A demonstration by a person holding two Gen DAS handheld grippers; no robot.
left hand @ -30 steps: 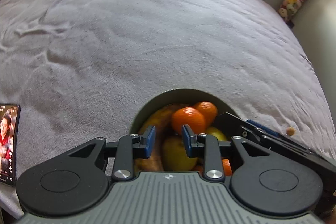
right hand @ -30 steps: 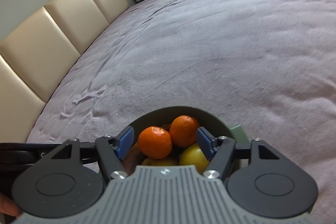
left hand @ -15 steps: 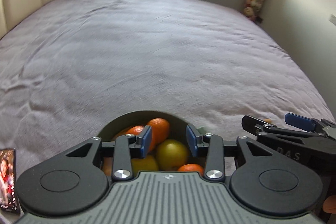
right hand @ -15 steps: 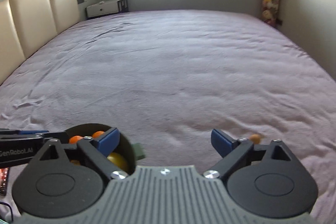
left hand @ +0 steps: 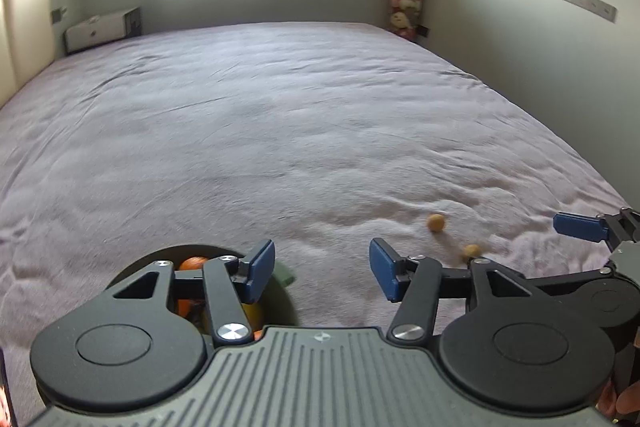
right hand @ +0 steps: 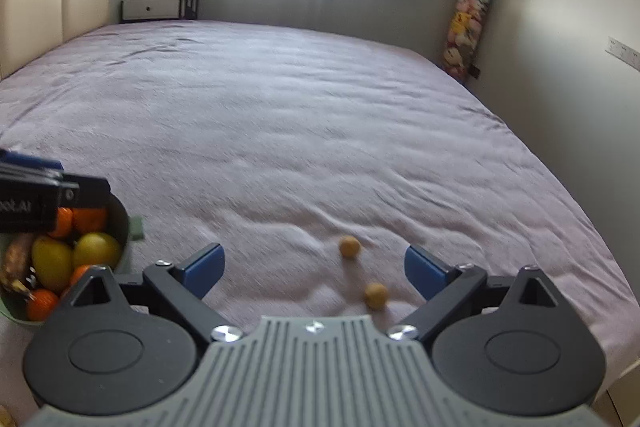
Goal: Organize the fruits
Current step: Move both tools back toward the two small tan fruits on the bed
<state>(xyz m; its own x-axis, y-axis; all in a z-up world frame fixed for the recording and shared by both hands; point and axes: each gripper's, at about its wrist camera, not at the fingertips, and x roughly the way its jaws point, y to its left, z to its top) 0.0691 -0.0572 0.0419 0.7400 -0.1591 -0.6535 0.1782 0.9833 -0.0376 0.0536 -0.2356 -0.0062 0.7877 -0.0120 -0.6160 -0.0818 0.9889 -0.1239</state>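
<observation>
Now both jaws stand spread and hold nothing. The right gripper [right hand: 314, 269] hangs low over the purple bed [right hand: 300, 131], and two small yellowish round fruits lie on the sheet just ahead of it: the nearer fruit [right hand: 376, 295] sits between its blue pads, the farther fruit [right hand: 349, 246] a little beyond. The left gripper [left hand: 322, 273] hovers beside the green bowl [right hand: 122, 227], which rests near the bed's near edge and contains oranges [right hand: 89, 218], lemons [right hand: 96, 249] and a brownish banana [right hand: 16, 259]. A column of plush toys [right hand: 470, 23] stands past the bed's far corner.
</observation>
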